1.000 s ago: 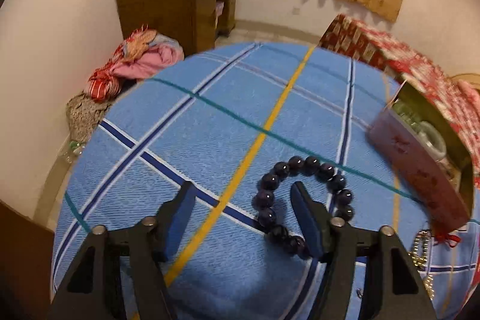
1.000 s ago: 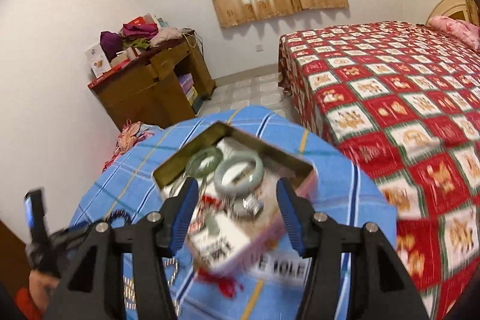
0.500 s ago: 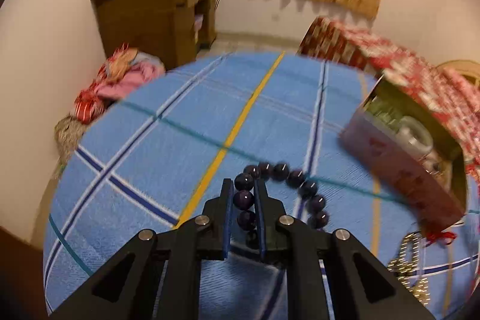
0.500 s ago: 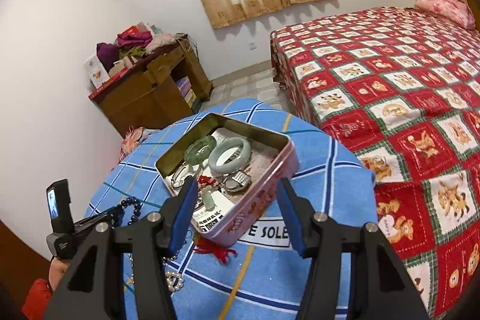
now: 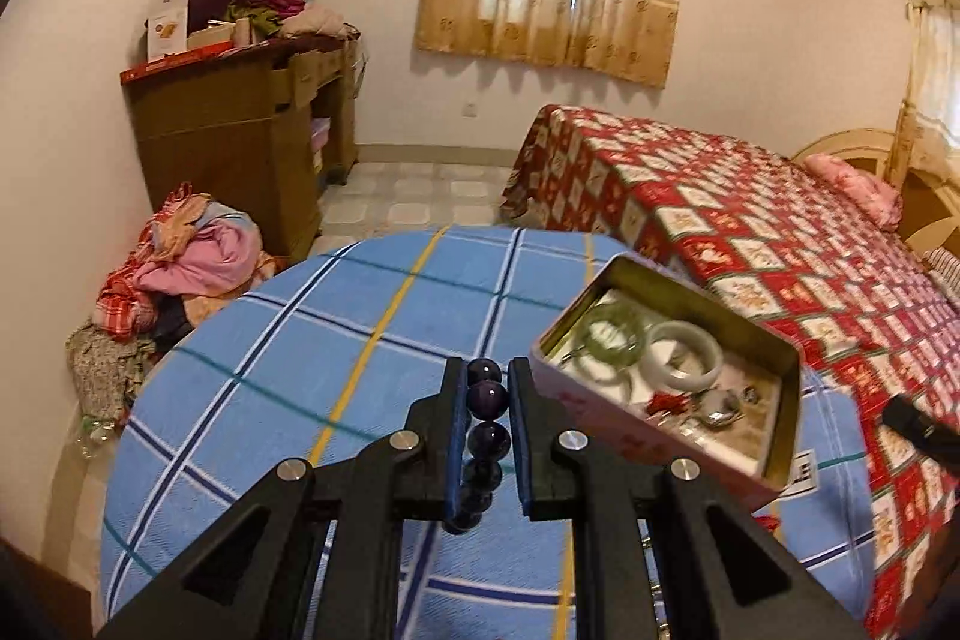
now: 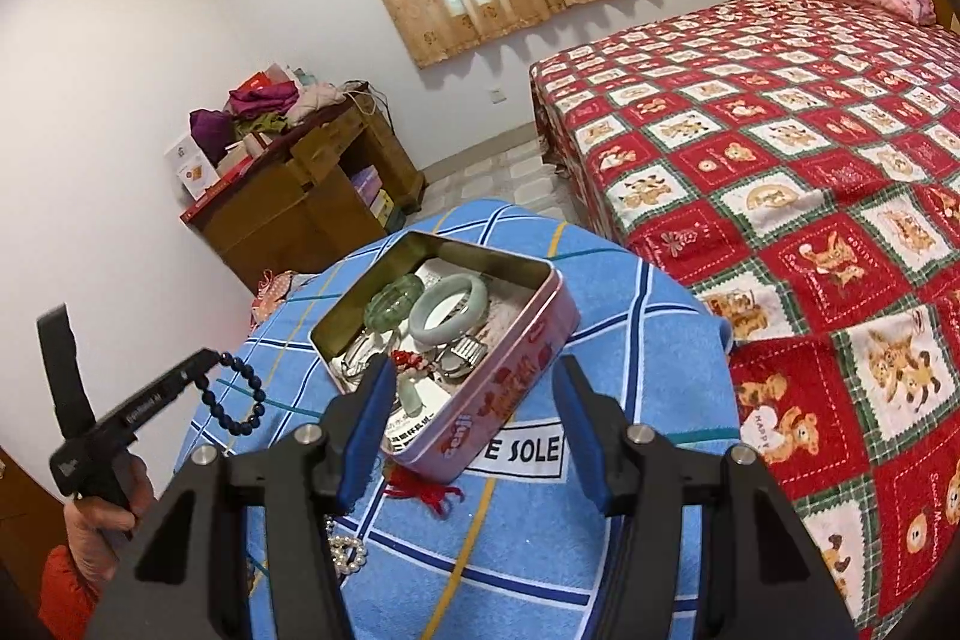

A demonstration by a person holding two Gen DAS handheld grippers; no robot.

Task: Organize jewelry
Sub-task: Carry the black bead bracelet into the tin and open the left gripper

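Dark bead bracelet [image 5: 487,430] clamped in left gripper [image 5: 487,388], beside open tin [image 5: 630,439]

Left gripper [image 5: 487,382]: jaws nearly together, blue pads clamped on the dark bead bracelet [image 5: 487,400], which is lifted clear of the cloth and hangs from the tips in the right wrist view; pointed downward at a slant. Left hand [image 6: 108,508]: wrapped round the handle, red sleeve at the wrist.

Right gripper [image 6: 474,418]: jaws parted about halfway, blue pads either side of empty space, nothing pressed between them; pointed downward at a slant.
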